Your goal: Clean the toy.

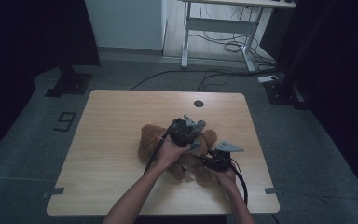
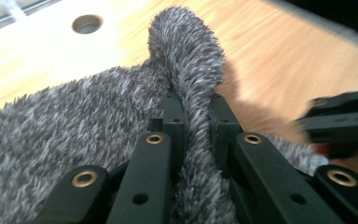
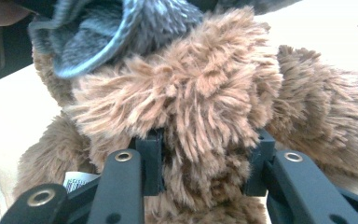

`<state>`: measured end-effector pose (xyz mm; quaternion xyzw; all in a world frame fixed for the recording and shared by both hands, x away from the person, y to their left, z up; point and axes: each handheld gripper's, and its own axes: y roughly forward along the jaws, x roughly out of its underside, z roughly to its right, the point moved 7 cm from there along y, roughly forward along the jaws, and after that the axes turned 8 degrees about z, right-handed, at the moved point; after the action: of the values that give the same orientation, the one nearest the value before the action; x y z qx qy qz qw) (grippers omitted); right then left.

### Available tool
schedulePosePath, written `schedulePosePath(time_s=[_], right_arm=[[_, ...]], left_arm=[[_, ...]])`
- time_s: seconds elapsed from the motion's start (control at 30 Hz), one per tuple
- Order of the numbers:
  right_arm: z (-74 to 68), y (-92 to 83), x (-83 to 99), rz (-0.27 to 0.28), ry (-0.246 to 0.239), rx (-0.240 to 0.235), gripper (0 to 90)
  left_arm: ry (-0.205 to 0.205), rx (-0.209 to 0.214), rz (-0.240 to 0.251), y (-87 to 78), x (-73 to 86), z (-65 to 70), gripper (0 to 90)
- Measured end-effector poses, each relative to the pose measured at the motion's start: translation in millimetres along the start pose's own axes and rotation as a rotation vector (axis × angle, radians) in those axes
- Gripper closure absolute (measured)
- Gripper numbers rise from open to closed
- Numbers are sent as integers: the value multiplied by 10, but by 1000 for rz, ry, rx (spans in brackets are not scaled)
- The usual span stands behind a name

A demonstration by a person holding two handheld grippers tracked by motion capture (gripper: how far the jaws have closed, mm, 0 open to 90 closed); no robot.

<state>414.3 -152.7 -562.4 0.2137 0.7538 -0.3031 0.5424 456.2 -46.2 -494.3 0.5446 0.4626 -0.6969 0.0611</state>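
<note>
On the wooden surface [image 1: 112,140] lies a brown teddy bear [image 1: 150,140]. The left gripper [image 2: 192,122] has its fingers pinched tight on a grey fuzzy cloth [image 2: 74,116]. The right gripper [image 3: 205,158] has its fingers clamped around the bear's plush limb.

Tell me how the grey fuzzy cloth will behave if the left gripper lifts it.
The grey cloth probably hangs floppy: it folds into a soft ridge between the left gripper jaws. Likely light and unlikely to slip, given its thick pile. It may drag on the brown teddy bear.
</note>
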Motion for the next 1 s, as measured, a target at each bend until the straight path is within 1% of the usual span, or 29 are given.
schedulePosePath(time_s=[0.03,0.1,0.13,0.17,0.2,0.23,0.27,0.3,0.33,0.37,0.4,0.43,0.47,0.5,0.53,0.57,0.6,0.63,0.67,0.7,0.73,0.77,0.87,0.93,0.97,1.0], right_arm=[[2,4,2,1,4,-3,599],[5,3,3,2,4,-4,599],[6,2,4,2,4,-4,599],[6,2,4,2,4,-4,599],[6,2,4,2,4,-4,599],[7,0,4,2,2,-4,599],[8,-1,5,3,3,-4,599],[9,-1,5,3,4,-4,599],[9,-1,5,3,4,-4,599],[10,-1,4,2,4,-7,600],[11,-1,5,2,5,-7,600],[13,-1,5,1,4,-7,600],[13,-1,5,1,4,-7,600],[13,1,4,3,4,-7,601],[10,1,4,4,2,-7,600],[8,0,5,3,7,-6,600],[8,0,6,4,8,-5,600],[9,1,6,5,9,-5,600],[9,2,6,6,10,-5,600],[8,3,6,7,11,-4,600],[8,4,7,7,11,-5,600],[10,5,7,8,12,-5,600],[17,8,9,9,18,-6,600],[21,10,10,11,25,-6,601],[22,10,11,11,26,-7,601],[22,10,11,11,26,-7,601]], left_arm=[[-1,-16,-10,-13,17,-64,805],[8,-41,-20,-34,37,-125,805],[8,-41,-20,-34,37,-125,805],[5,-59,-30,-73,69,-204,805],[5,-59,-30,-73,69,-204,805],[-6,-75,-35,-139,116,-316,805],[-6,-75,-35,-139,116,-316,805],[-28,-87,-35,-225,181,-439,804],[-28,-87,-35,-225,181,-439,804],[-38,-98,-35,-333,247,-547,804],[-38,-98,-35,-333,247,-547,804],[-49,-106,-24,-453,305,-642,804],[-49,-106,-24,-453,305,-642,804],[-60,-118,-12,-532,336,-705,804],[-60,-130,-7,-581,355,-752,803],[-64,-173,-4,-704,418,-897,804],[-64,-173,-4,-704,418,-897,804],[-84,-199,-13,-787,526,-1035,804],[-84,-199,-13,-787,526,-1035,804],[-101,-224,-31,-834,675,-1152,804],[-101,-224,-31,-834,675,-1152,804],[-142,-225,-43,-848,844,-1234,805],[-215,-196,-51,-815,1087,-1281,806],[-237,-176,-53,-790,1197,-1276,806],[-245,-169,-49,-795,1219,-1274,806],[-245,-169,-49,-795,1219,-1274,806]])
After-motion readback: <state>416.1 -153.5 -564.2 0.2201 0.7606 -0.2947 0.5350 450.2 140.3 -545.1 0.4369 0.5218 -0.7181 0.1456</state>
